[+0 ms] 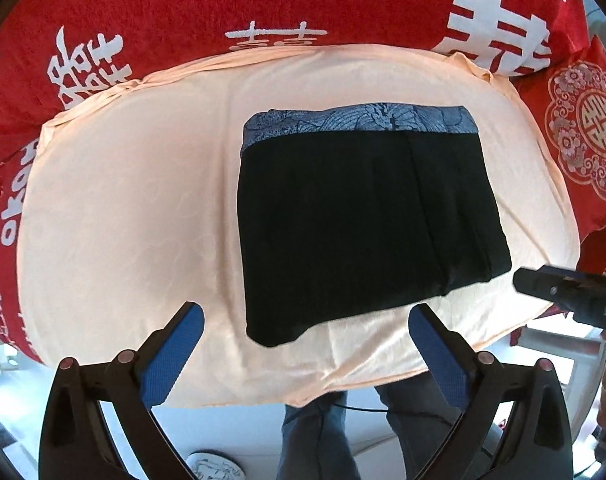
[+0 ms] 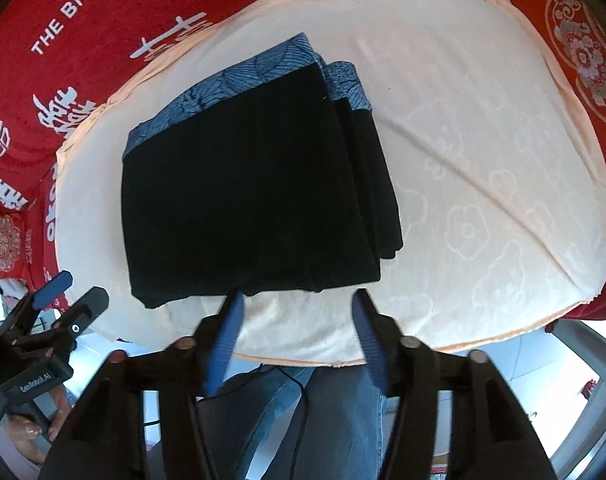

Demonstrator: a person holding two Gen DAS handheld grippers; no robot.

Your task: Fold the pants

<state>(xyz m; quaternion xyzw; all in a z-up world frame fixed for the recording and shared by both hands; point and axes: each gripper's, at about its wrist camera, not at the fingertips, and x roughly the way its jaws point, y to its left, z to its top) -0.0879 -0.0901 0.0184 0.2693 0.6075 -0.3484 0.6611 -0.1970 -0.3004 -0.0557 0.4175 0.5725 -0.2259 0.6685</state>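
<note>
Both my left gripper (image 1: 306,322) and my right gripper (image 2: 297,308) were spread and held nothing above the near edge of the pants (image 1: 367,216), which lay folded on the peach cloth (image 1: 123,208), so I judged only a last smoothing remained.

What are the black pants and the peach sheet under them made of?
The black pants look like soft matte knit fabric, with a grey leaf-print waistband. The peach sheet seems smooth woven cloth, slightly shiny, with a faint flower pattern. Exact fibres cannot be told.
</note>
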